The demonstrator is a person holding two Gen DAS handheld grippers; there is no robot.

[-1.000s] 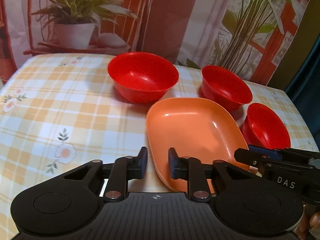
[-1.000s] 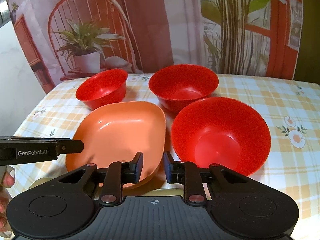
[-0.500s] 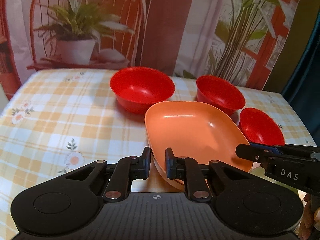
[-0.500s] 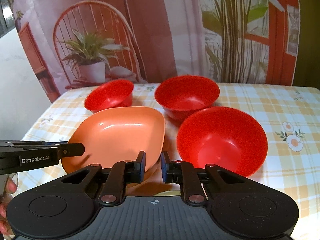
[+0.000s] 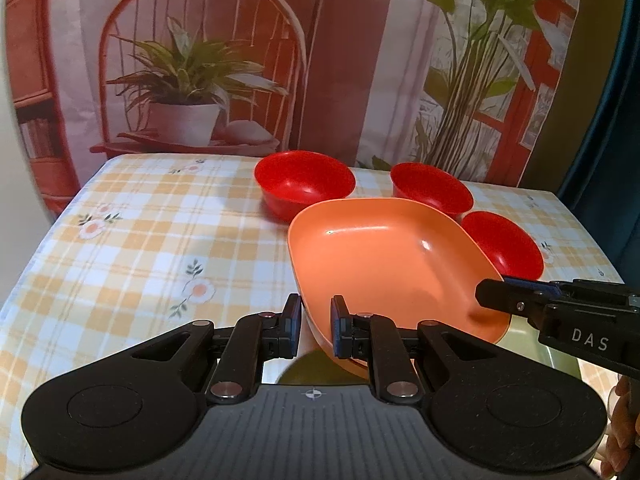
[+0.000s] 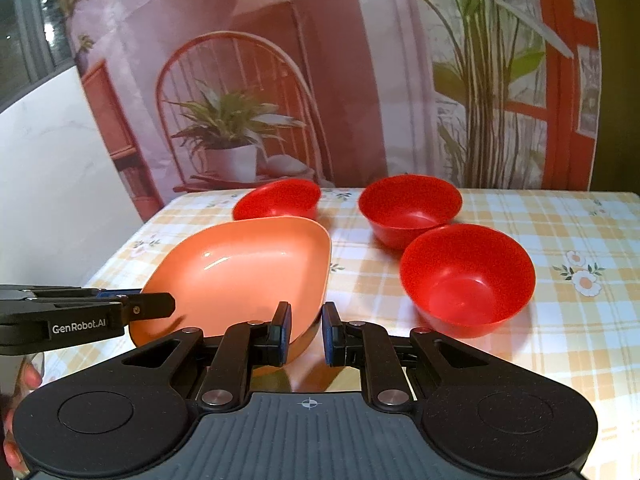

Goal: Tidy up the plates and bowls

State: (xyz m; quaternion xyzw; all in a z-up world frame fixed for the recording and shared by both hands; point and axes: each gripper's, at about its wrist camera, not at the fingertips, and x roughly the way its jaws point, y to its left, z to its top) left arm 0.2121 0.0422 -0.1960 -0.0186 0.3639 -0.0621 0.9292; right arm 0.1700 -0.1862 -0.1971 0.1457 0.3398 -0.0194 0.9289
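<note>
Near table edge: orange rounded-square plastic plate (image 5: 384, 256) lifted, tilted, left gripper (image 5: 315, 323) and right gripper (image 6: 303, 332) each pinching its rim at opposite near corners. Three red plastic bowls (image 6: 466, 276) beyond on checked tablecloth (image 5: 160, 240).

I seem to be working in a home dining corner dressed up as a staged set. The worktop (image 5: 168, 240) wears a yellow-and-white checked cloth with small printed flowers. Along its far edge hangs a printed backdrop (image 6: 280, 80) picturing a red wire chair, a potted plant and tall green stems by a red-framed window. Plastic tableware sits out: red bowls (image 6: 466, 276) and an orange plate (image 6: 244, 272).
</note>
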